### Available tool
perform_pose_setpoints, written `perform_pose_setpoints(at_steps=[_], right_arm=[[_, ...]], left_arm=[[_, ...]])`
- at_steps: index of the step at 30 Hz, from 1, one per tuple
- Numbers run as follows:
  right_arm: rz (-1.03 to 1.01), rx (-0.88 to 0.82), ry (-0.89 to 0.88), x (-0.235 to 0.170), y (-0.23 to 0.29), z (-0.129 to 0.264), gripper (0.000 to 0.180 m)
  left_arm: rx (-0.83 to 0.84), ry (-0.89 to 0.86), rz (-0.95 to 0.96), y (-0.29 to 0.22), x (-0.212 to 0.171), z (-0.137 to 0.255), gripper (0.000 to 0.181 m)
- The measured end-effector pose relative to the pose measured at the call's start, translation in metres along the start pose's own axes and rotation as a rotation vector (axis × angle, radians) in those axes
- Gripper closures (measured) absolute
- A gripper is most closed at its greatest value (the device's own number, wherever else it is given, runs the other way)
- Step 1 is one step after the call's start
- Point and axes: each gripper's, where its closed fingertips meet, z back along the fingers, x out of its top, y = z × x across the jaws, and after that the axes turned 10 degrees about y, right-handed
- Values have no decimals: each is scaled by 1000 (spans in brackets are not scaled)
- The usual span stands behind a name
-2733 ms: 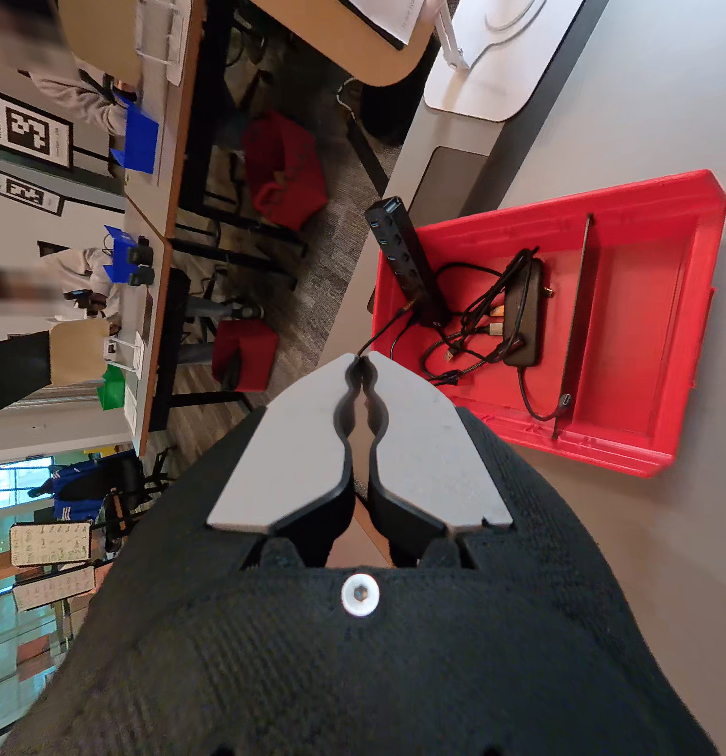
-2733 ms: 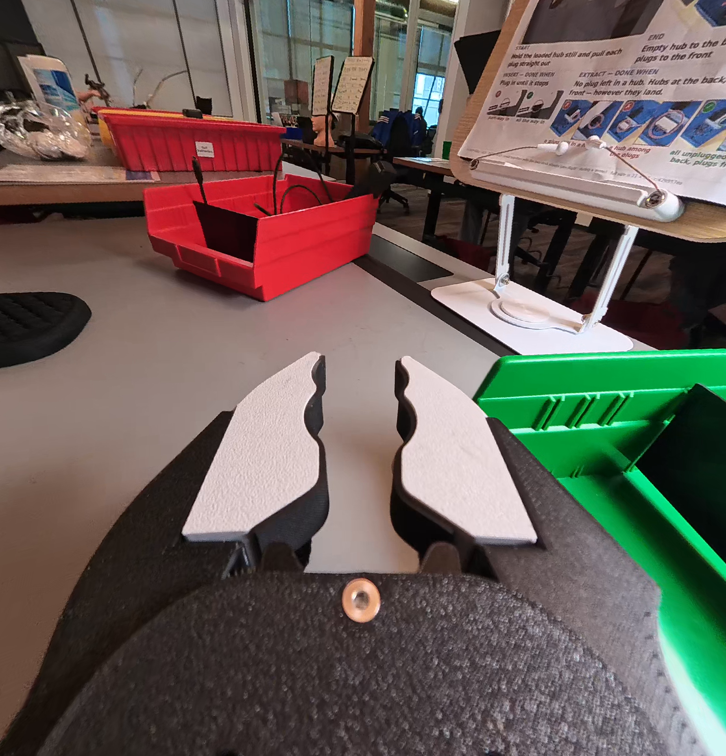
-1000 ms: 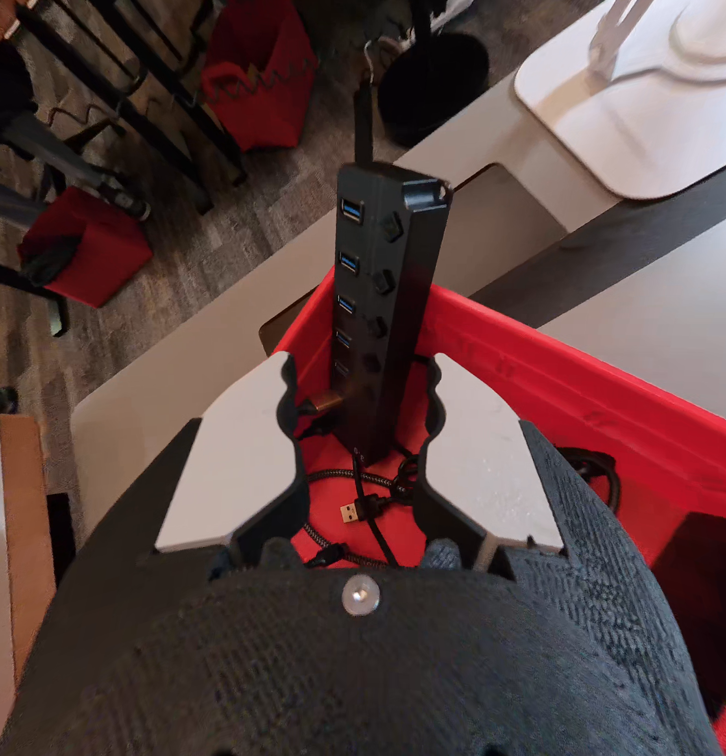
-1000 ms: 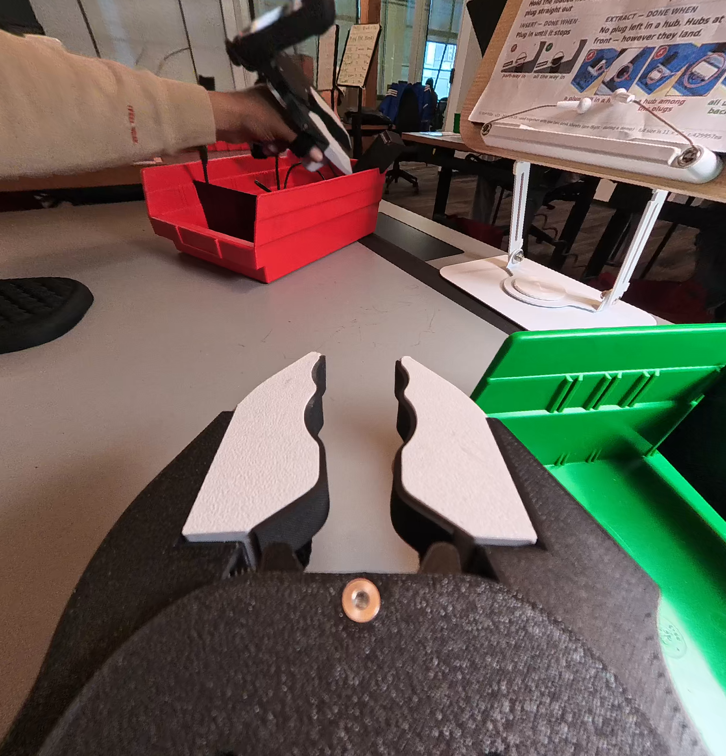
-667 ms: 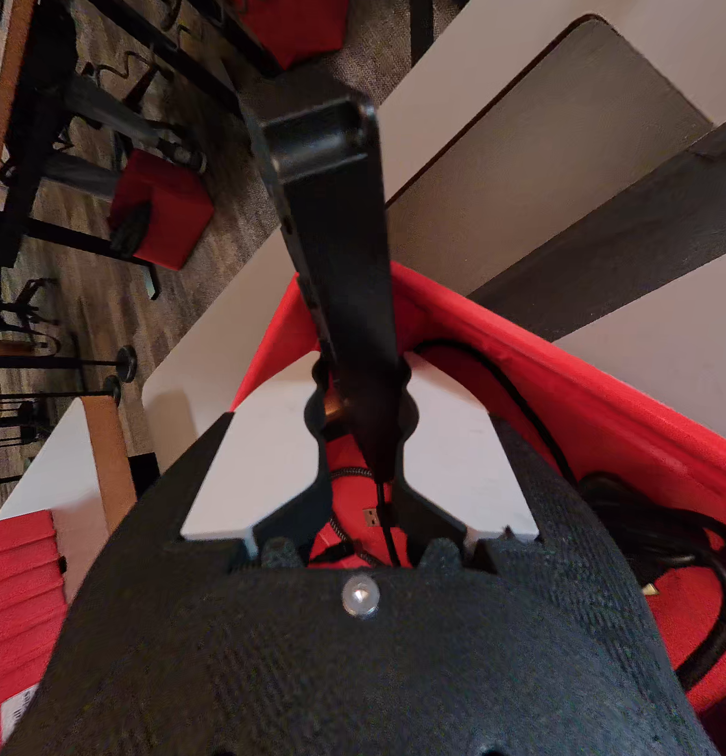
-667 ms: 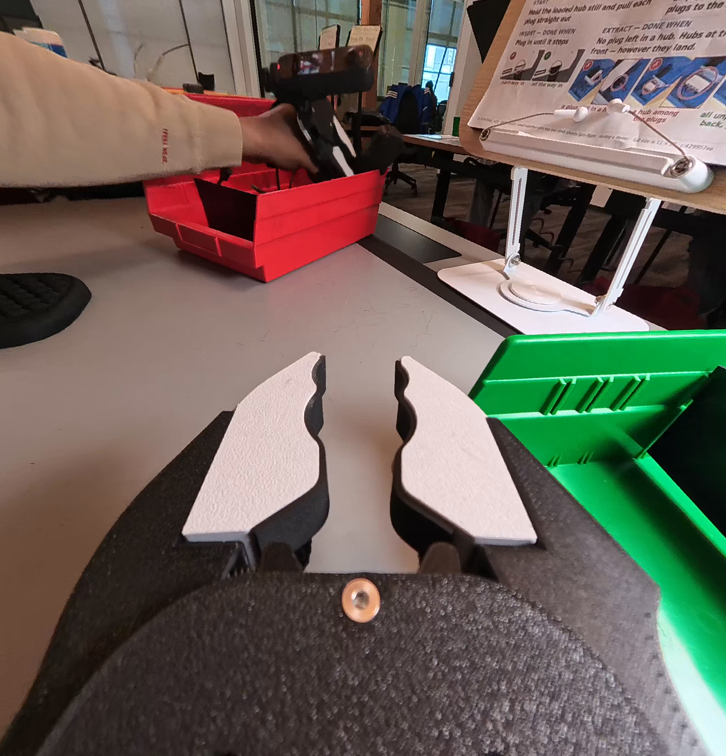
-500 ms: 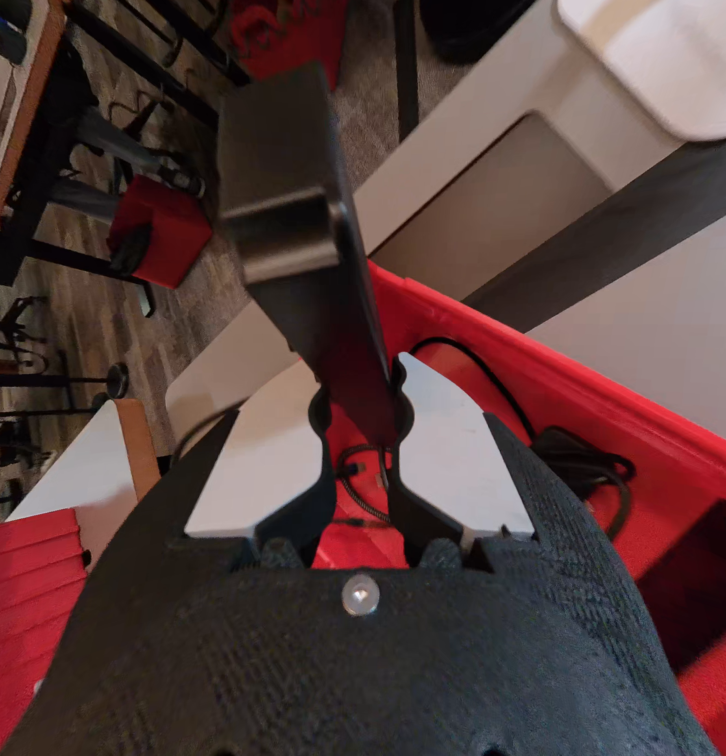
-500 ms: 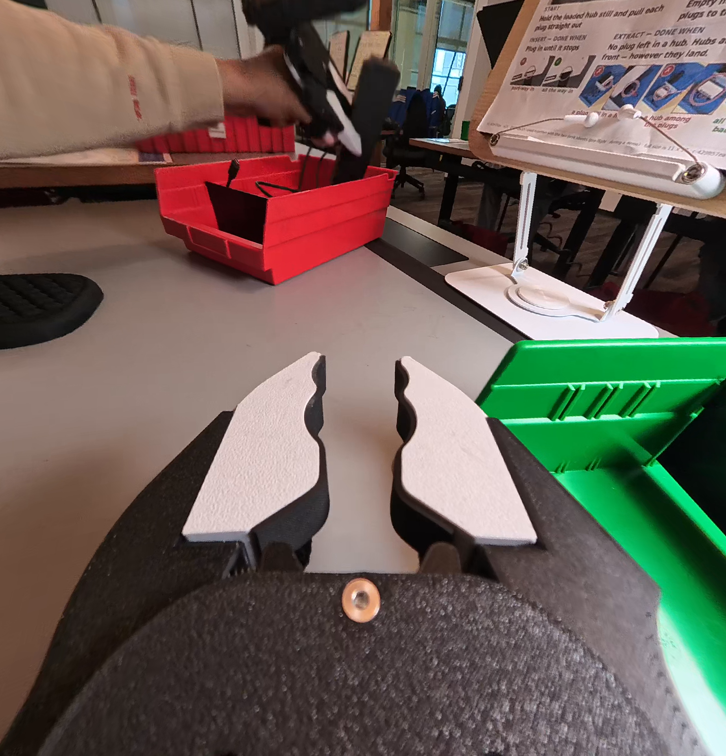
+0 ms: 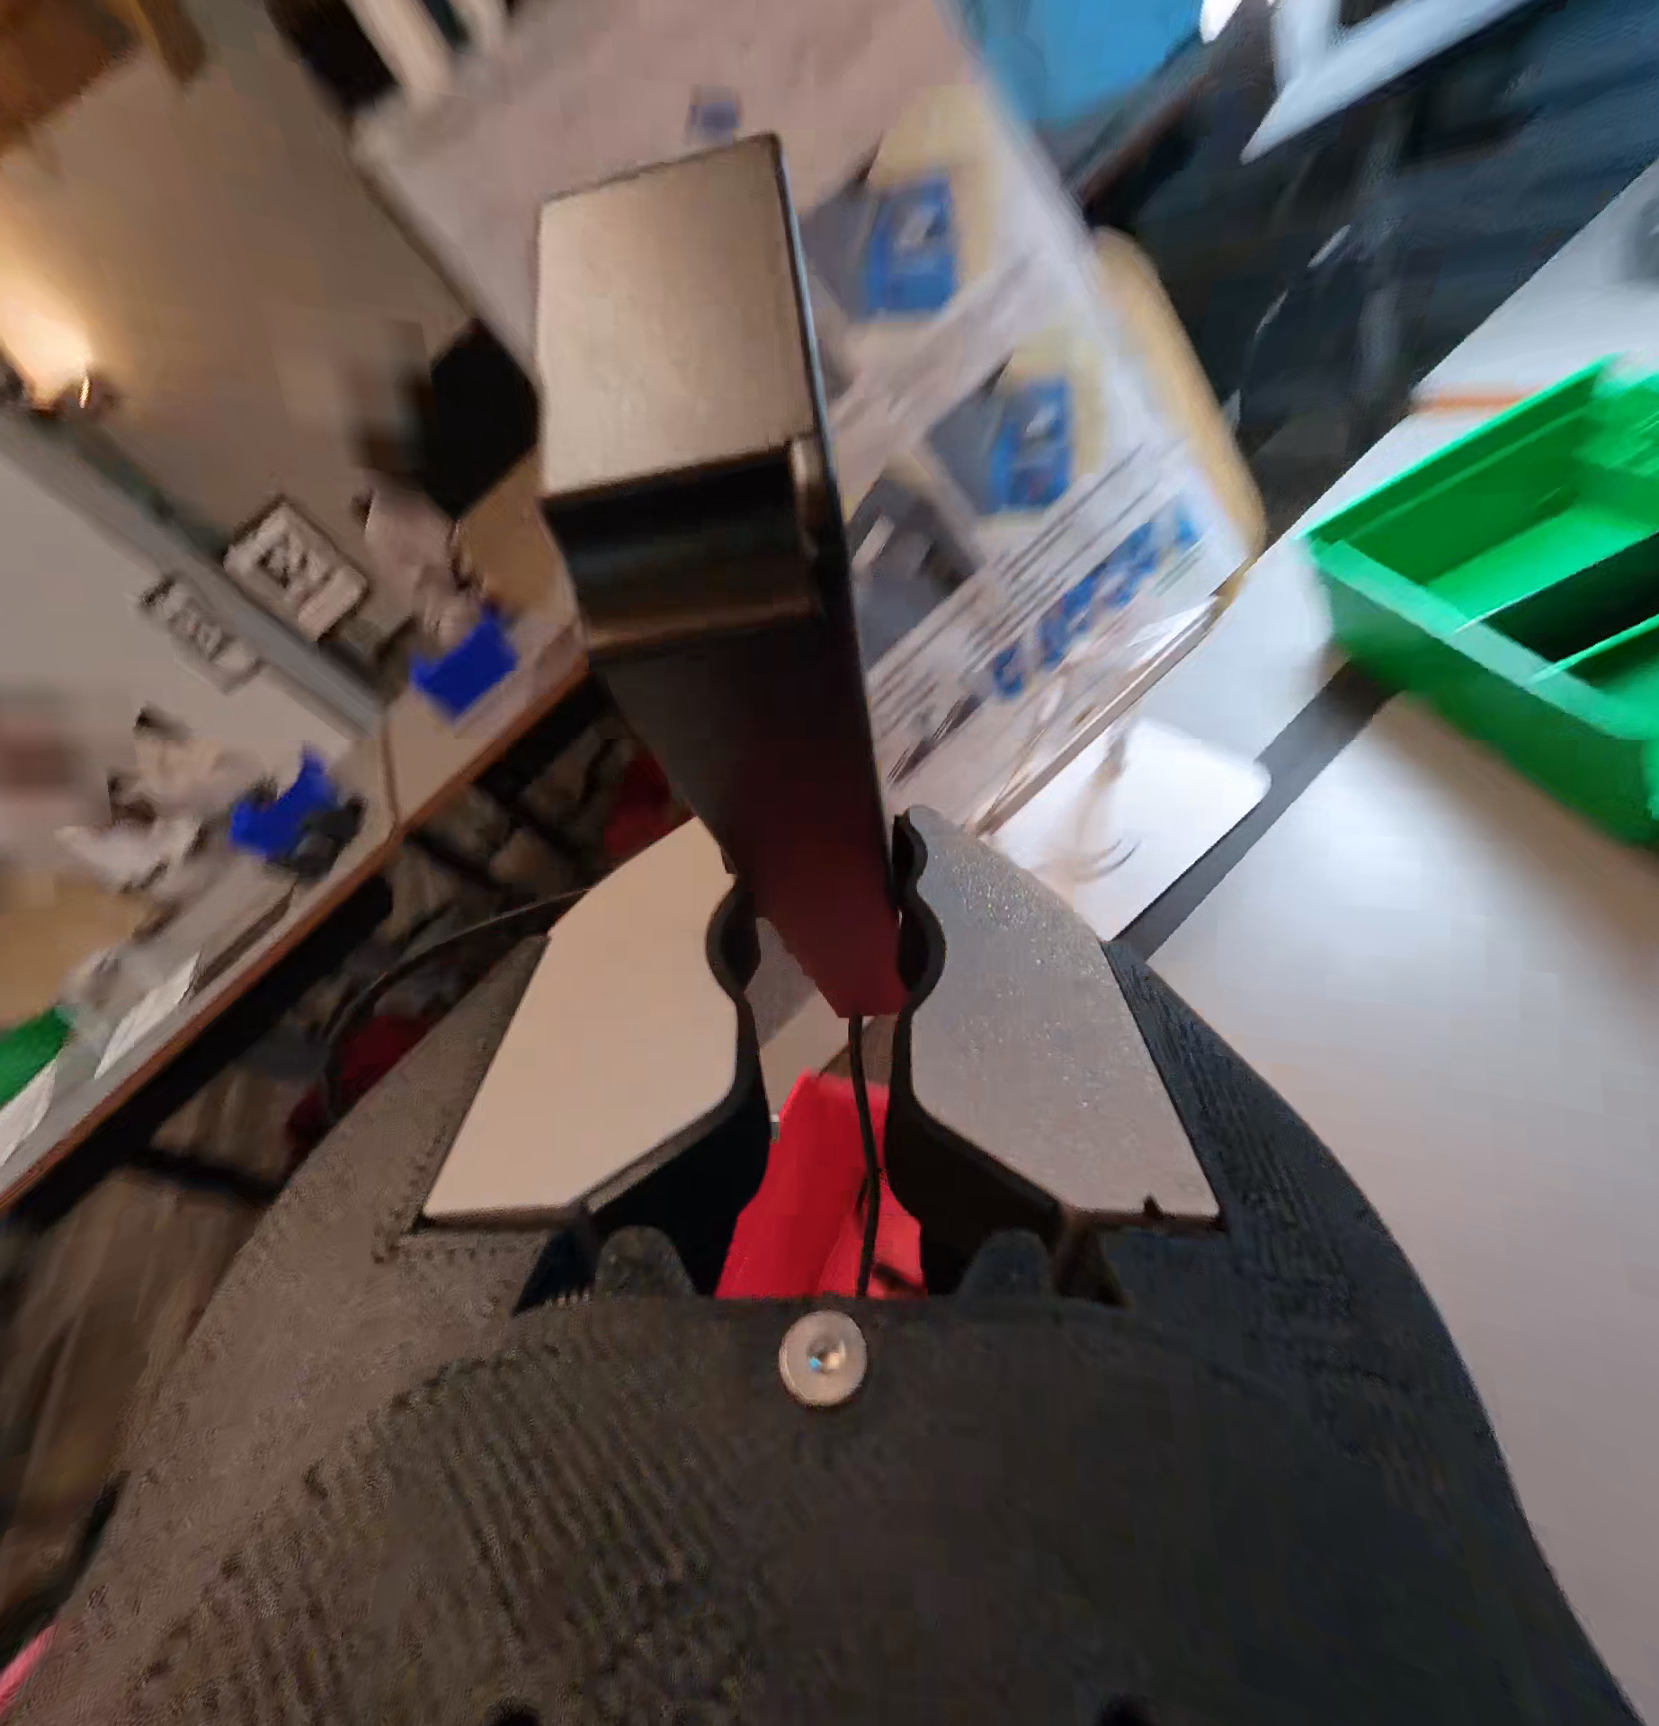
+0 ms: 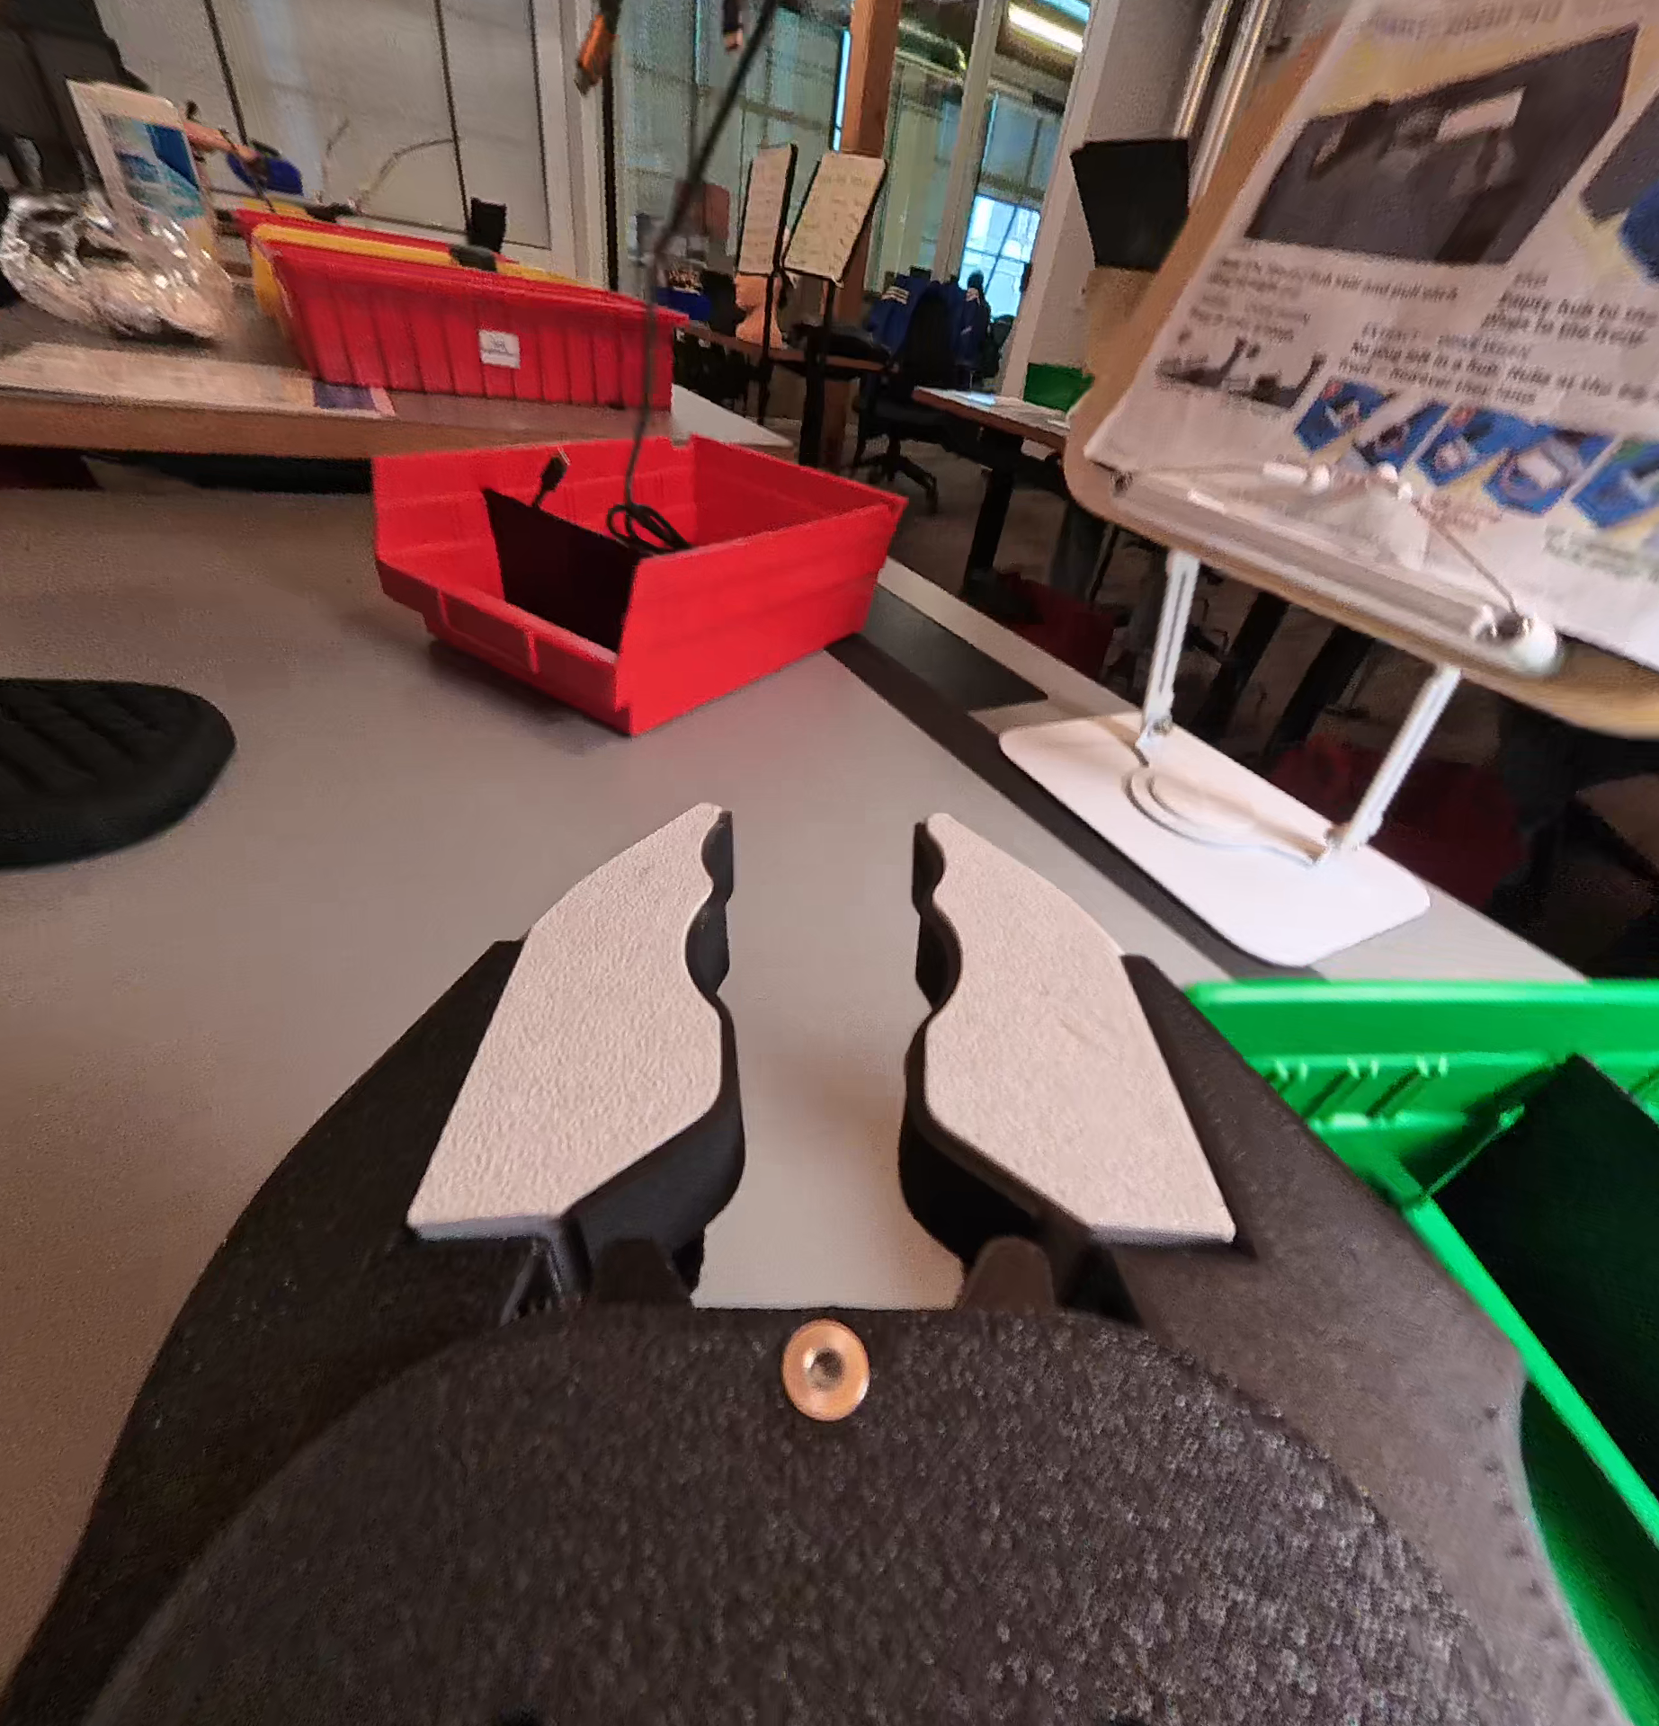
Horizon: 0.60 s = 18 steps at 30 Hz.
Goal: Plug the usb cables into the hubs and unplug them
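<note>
Meanwhile left fingers pinch hub; right fingers spread; red bin holds cables.

The left wrist view looks steeply up from above the red bin, blurred. The right wrist view sits low over the bench, facing its far edge. Both catch the green bin.

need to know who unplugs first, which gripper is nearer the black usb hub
Left. The left gripper is shut on the black usb hub, holding it by its lower end. The right gripper hangs open and empty over the grey table, beside the green bin.
</note>
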Motion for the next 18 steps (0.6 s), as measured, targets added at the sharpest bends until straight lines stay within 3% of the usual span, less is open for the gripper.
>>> perform_pose_setpoints(at_steps=[5,9,13,18], right_arm=[[-2,5,-104,81,16,3,132],[27,-41,-197,139,29,12,125],[86,-153,-229,159,35,23,120],[322,-298,-113,153,46,17,111]], left_arm=[[-156,-341,-71,-82,80,52,154],[-297,-547,-74,-145,106,83,154],[-460,-652,-18,-200,92,92,154],[-625,-646,135,-246,47,64,154]])
